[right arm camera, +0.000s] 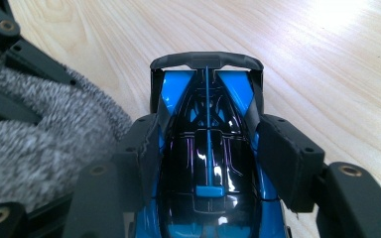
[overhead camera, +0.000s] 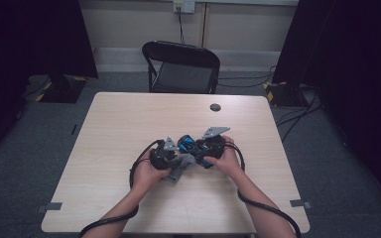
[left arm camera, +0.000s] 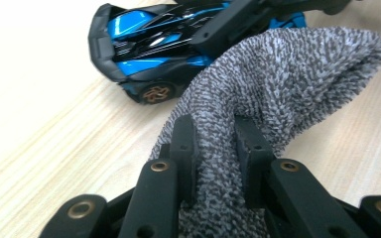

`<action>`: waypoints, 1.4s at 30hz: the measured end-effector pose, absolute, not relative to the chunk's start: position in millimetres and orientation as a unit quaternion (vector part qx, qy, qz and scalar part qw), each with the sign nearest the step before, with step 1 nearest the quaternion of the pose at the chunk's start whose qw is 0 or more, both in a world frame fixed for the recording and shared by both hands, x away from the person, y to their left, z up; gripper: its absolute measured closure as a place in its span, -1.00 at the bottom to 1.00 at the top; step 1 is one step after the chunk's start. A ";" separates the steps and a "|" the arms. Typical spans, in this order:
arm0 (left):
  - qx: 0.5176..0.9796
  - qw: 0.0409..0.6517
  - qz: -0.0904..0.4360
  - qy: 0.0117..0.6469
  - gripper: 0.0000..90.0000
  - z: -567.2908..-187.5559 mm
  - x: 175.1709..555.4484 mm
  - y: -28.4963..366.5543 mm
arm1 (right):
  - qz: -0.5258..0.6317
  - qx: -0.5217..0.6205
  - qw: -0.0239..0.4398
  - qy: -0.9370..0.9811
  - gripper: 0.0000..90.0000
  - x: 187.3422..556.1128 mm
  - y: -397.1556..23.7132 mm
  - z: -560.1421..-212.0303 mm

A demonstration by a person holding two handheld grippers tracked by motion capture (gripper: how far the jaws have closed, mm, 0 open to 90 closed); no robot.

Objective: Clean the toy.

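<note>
The pale wood-grain table (overhead camera: 129, 124) carries a blue and black toy car (overhead camera: 191, 145) near its middle, wheels down on the boards in the left gripper view. A grey speckled cloth (overhead camera: 179, 166) is just beside the car on the person's side, one fold touching it. Well beyond the car sits a small dark round disc (overhead camera: 215, 107).

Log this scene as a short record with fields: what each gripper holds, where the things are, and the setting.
left gripper: jaws shut on the grey cloth
right gripper: jaws shut on the sides of the blue toy car
car: on the table, its wheels on the wood in the left gripper view
cloth: bunched against the car's side
table: light wood, a small dark disc near its far edge
behind table: black folding chair
</note>
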State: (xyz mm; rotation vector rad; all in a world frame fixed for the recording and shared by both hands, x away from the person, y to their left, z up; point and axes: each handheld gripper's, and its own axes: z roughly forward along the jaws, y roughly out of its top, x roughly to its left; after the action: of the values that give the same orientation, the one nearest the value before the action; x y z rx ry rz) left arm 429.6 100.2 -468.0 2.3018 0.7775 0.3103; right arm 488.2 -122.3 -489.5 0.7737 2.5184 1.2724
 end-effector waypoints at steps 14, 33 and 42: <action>0.877 0.335 0.132 0.319 0.64 -466.3 437.1 113.0 | 0.432 0.262 0.108 0.856 -0.05 488.2 -122.2 -489.5; 0.867 0.334 0.144 0.340 0.64 -466.9 442.2 126.1 | 0.431 0.262 0.108 0.857 -0.05 488.2 -122.2 -489.2; 0.865 0.329 0.155 0.345 0.64 -466.0 443.7 131.4 | 0.431 0.261 0.108 0.857 -0.05 488.4 -122.2 -489.3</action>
State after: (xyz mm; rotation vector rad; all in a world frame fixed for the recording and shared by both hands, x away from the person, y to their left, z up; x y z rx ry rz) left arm 443.7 131.4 -466.0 2.2642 0.9025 0.4044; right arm 488.4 -122.2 -489.3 0.7692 2.5206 1.2695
